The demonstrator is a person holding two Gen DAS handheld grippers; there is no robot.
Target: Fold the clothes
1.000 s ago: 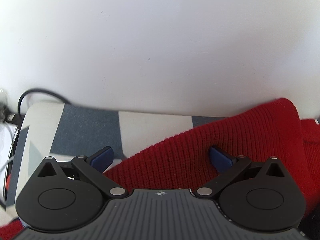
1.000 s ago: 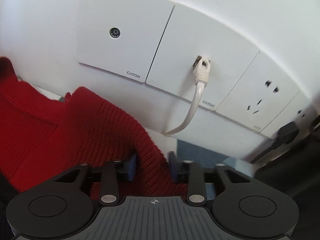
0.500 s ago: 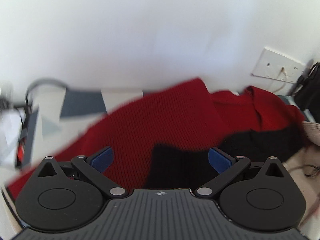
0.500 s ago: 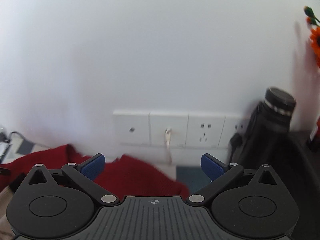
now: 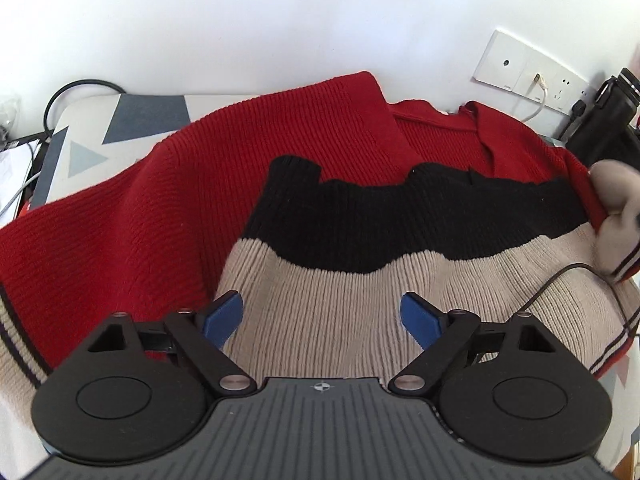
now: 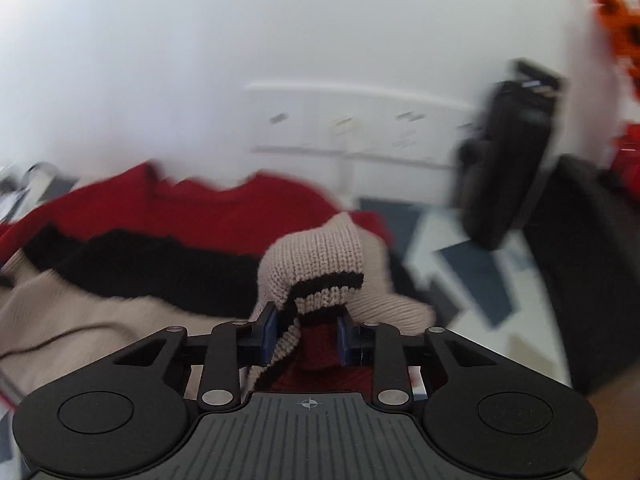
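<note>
Left wrist view shows the sweater (image 5: pixel 312 240) spread over the patterned surface (image 5: pixel 132 114), its red part running up against the white wall (image 5: pixel 280 20), a black band crossing the middle and the beige ribbed part nearest me. My left gripper (image 5: pixel 322 316) hangs just above that beige knit with its blue pads spread wide and nothing between them, so it is free to pin or pick up cloth rather than carrying any. Over on the right side of that view a striped cuff (image 5: pixel 618 204) is lifted off the body of the garment, and the right wrist view explains why: my right gripper (image 6: pixel 307 330) is pinching a bunch of the sweater at the cuff (image 6: pixel 320 276), beige knit with black stripes and red cloth squeezed between the pads. I judge I hold it there because the cuff end gives a firm thick edge to carry a sleeve across the body for a fold. The right view is smeared, so that gripper is probably moving fast. A thin black cable (image 5: pixel 560 284) lies across the beige knit on the right, and a black bottle (image 5: pixel 604 120) stands by the wall sockets (image 5: pixel 528 66); the carried sleeve could snag either.
</note>
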